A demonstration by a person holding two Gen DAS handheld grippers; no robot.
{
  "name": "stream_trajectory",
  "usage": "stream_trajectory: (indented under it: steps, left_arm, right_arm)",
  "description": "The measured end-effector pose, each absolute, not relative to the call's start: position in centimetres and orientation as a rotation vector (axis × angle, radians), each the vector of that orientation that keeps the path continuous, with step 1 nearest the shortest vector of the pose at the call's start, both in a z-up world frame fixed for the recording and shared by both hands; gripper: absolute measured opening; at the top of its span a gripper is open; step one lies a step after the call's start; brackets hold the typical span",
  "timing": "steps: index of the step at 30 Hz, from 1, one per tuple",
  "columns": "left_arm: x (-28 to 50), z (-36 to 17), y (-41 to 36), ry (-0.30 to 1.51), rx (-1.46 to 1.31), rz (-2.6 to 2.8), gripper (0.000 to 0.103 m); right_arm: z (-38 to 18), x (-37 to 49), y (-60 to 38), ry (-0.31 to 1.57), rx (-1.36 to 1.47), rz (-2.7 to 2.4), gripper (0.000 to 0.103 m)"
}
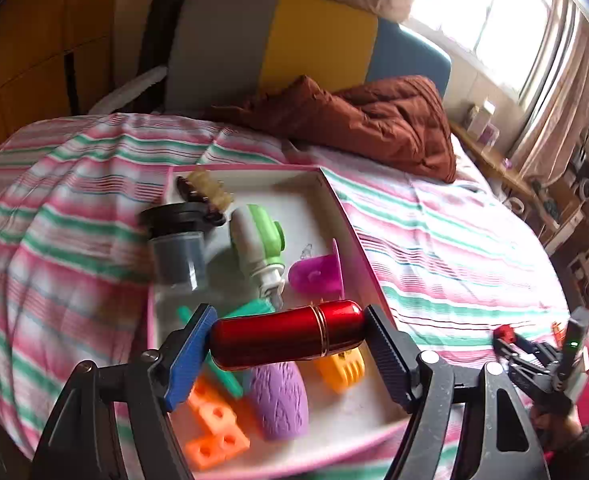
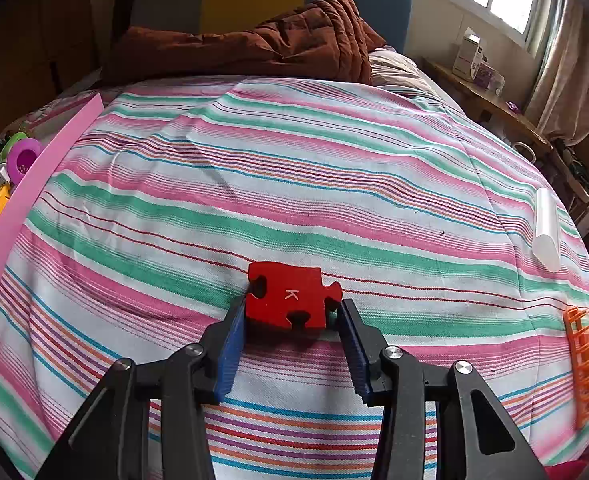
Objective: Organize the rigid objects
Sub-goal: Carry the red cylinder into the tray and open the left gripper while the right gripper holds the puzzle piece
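Left wrist view: the left tool (image 1: 288,338) is closed on a red metallic capsule (image 1: 288,336), one finger pad against each end, and holds it crosswise above the near part of a pink box (image 1: 348,216). The box lies on a bed covered by a striped sheet (image 1: 454,248), its white floor open to view. Inside it, toward the far edge, stand a dark lidded jar (image 1: 176,248) and a grey-and-green gadget (image 1: 260,248), with a magenta piece (image 1: 318,274) just beside the right wall. Nearer the camera lie a purple textured piece (image 1: 280,402), orange blocks (image 1: 214,424), a yellow-orange comb-like piece (image 1: 344,366) and a teal piece (image 1: 222,376), partly hidden behind the capsule and fingers. A brown quilt (image 1: 374,120) is bunched at the head of the bed. The right tool (image 1: 512,346) shows at the right edge of this view.

Right wrist view: the right tool (image 2: 292,312) is closed on a red jigsaw piece (image 2: 292,296) marked "K", gripped by its side edges near the foot edge of the bed. Whether the piece touches the sheet cannot be told. An orange lattice piece (image 2: 584,368) lies at the right edge of the bed; a clear tube (image 2: 546,228) lies farther up that same edge. The pink box sits at the left edge, well apart from the jigsaw piece.
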State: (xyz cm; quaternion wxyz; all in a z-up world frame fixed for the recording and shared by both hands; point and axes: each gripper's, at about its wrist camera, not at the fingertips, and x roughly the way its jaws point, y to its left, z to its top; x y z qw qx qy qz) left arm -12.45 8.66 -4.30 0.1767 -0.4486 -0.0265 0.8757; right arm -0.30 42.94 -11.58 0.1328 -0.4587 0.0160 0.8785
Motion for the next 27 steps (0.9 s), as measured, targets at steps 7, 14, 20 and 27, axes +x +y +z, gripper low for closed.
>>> stream_trajectory:
  steps: [7, 14, 20, 27]
  left_arm:
    - [-16.3, -7.2, 11.1, 0.017, -1.376, 2.430, 0.076]
    - [-17.8, -8.2, 10.7, 0.004, -1.399, 2.417, 0.077]
    - [-16.4, -6.5, 9.6, -0.014, -1.315, 2.472, 0.081]
    - [-12.5, -4.1, 8.2, 0.076, -1.213, 2.586, 0.081]
  right_arm:
    - [-11.6, -0.3, 43.0, 0.051, -1.323, 2.549, 0.046]
    - [-11.6, -0.3, 43.1, 0.055, -1.321, 2.549, 0.046]
    - [-11.6, -0.3, 43.1, 0.053, -1.320, 2.548, 0.046]
    - [-11.6, -0.4, 43.1, 0.045, -1.318, 2.545, 0.046]
